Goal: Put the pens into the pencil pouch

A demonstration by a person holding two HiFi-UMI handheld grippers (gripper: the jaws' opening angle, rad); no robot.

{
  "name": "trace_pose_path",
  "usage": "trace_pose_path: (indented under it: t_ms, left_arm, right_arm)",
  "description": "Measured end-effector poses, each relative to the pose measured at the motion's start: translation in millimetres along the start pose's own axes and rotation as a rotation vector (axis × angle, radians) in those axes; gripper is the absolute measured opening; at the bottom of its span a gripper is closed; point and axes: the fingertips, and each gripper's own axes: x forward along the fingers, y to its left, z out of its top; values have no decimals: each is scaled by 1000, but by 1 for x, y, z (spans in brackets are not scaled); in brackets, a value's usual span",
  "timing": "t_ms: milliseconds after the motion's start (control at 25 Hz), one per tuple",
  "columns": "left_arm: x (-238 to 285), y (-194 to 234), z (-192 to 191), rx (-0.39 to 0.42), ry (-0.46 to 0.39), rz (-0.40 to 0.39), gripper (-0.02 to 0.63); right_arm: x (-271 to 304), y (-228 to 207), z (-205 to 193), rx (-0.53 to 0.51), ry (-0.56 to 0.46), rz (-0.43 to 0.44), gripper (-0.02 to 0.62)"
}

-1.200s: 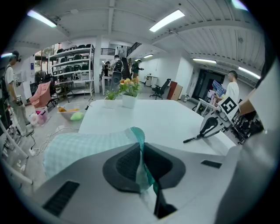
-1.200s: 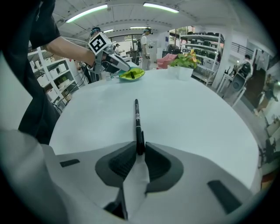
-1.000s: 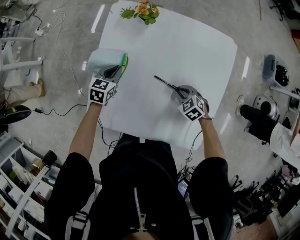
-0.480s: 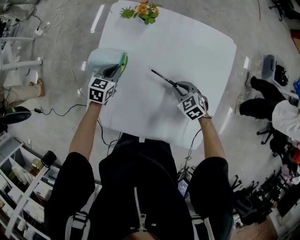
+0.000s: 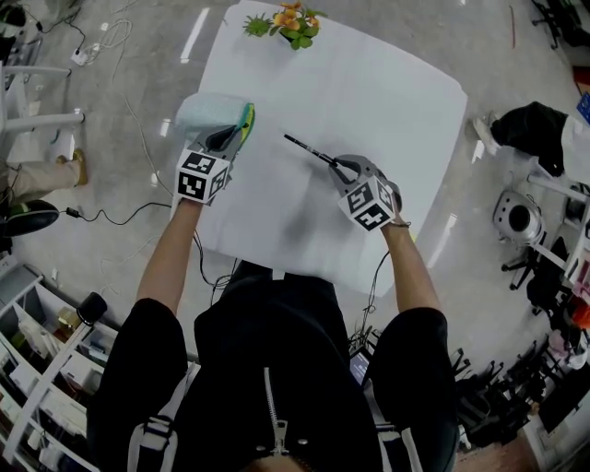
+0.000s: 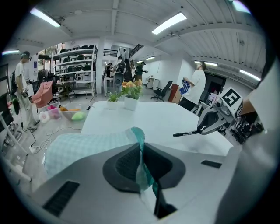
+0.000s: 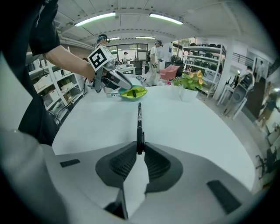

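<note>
A pale teal checked pencil pouch with a green zip edge lies at the left side of the white table. My left gripper is shut on the pouch's rim; in the left gripper view the fabric is pinched between the pads. My right gripper is shut on the rear end of a black pen, held above the table's middle. In the right gripper view the pen points straight at the pouch's open green mouth, with a gap between them.
A small pot of orange flowers stands at the table's far edge. Cables lie on the floor to the left. Shelving is at the lower left, and chairs and equipment stand to the right.
My right gripper has carried the pen up and to the left, closer to the pouch. The left gripper and the pouch have stayed put.
</note>
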Motion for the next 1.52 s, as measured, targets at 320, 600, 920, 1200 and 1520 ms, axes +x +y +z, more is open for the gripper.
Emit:
trace_pose_path:
  t_ms: [320,600,920,1200,1520]
  left_arm:
    - [-4,0,1,-17,-11,-3,44]
    - [-7,2,4,-32,-25,-4,44]
    - [-11,2,5,-40,-22,-12,44]
    - [-9,1,5,-52,-25,-26,44]
    - [-7,-3,9,-82,-36,-37,44]
  right_arm:
    - [25,8,42,-29,-25,35,66]
    - [50,17,69,-82,-19,70,66]
    - [71,23,99,-118,-25,97,66]
    - [86,33,121,-149,-44,117,66]
    - [99,44,149,-173,-81,132,66]
